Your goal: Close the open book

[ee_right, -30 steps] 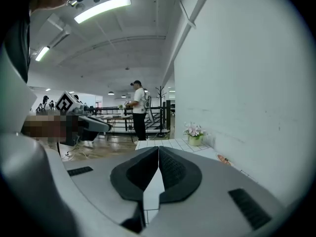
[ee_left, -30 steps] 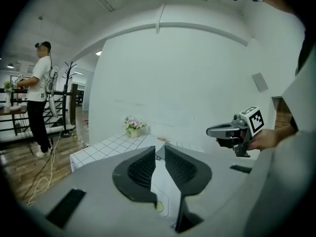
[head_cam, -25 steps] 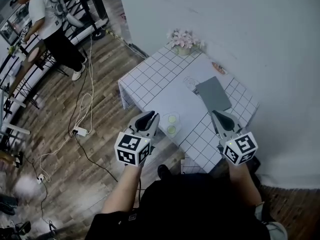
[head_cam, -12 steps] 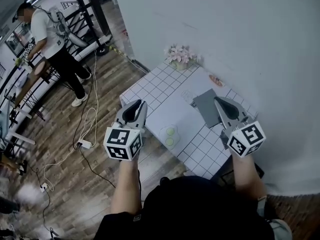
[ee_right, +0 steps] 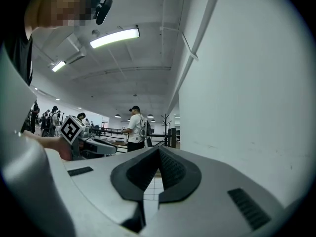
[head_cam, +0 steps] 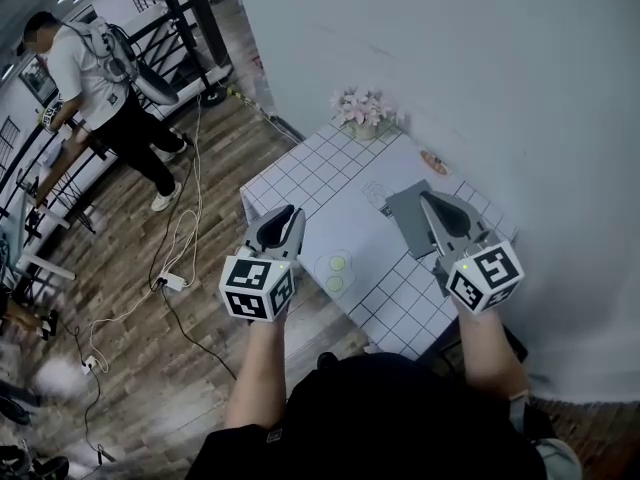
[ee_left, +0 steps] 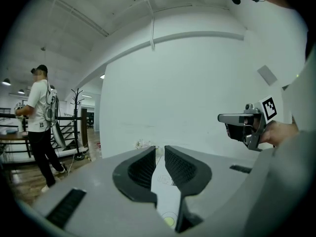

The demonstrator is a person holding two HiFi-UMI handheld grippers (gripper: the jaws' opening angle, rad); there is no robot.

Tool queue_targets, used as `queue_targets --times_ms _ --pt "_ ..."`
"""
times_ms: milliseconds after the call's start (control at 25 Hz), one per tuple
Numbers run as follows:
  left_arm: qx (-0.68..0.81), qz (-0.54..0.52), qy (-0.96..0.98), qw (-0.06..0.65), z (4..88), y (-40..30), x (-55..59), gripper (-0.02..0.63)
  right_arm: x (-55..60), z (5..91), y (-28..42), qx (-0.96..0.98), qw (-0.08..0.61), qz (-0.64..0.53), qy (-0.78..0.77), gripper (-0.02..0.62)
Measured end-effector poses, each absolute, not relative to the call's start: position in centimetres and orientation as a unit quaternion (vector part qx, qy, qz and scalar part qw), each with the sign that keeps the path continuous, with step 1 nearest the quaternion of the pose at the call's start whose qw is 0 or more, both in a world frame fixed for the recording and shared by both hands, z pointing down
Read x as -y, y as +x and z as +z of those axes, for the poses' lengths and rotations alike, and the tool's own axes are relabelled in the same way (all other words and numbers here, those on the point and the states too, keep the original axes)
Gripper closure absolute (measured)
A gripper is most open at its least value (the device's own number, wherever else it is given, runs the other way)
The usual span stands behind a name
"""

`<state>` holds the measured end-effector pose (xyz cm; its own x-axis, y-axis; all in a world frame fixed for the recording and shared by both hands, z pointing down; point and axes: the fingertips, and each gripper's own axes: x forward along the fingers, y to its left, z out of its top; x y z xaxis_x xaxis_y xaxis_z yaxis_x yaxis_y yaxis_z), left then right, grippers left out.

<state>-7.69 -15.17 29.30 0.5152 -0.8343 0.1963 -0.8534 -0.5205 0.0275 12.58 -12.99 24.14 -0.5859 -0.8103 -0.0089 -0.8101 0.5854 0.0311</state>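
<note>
grey and flat, the book lies on the white grid-tiled desk toward its right corner, near the edge that runs along the white wall. only one plain grey face shows, with no pages to be seen, so it looks shut rather than open. the right gripper is held in the air over that side of the desk, and in the head view it covers the book's right part. its jaws meet at the tips and nothing is between them. the left gripper is held over the desk's near-left edge, well apart from the book. its jaws stand a narrow slit apart and are empty, with only the pale desk top showing through the gap. neither gripper touches the book. two pale green round things sit just beside each other on the desk near that near-left edge, close to the left gripper in the head view. a pot of pink and white flowers stands at the far corner by the wall. a small orange thing lies by the wall edge beyond the book, too small to tell what it is. off the desk's left side, a person in a white top and dark trousers stands on the wooden floor, and a white cable trails across the boards.
</note>
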Motion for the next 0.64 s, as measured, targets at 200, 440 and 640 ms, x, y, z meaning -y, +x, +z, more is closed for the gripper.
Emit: queue_targets --times_ms 200,440,640 --pt "0.482 0.082 0.870 0.064 29.5 -7.3 15.1 0.543 12.4 25.0 12.7 0.894 0.003 -0.002 0.449 0.592" --pt "0.482 0.079 0.870 0.066 29.5 -7.5 15.2 0.543 12.1 25.6 12.5 0.895 0.008 -0.001 0.445 0.592" --pt "0.480 0.079 0.871 0.070 29.8 -7.7 15.1 0.543 12.0 25.6 12.2 0.895 0.010 0.000 0.447 0.592"
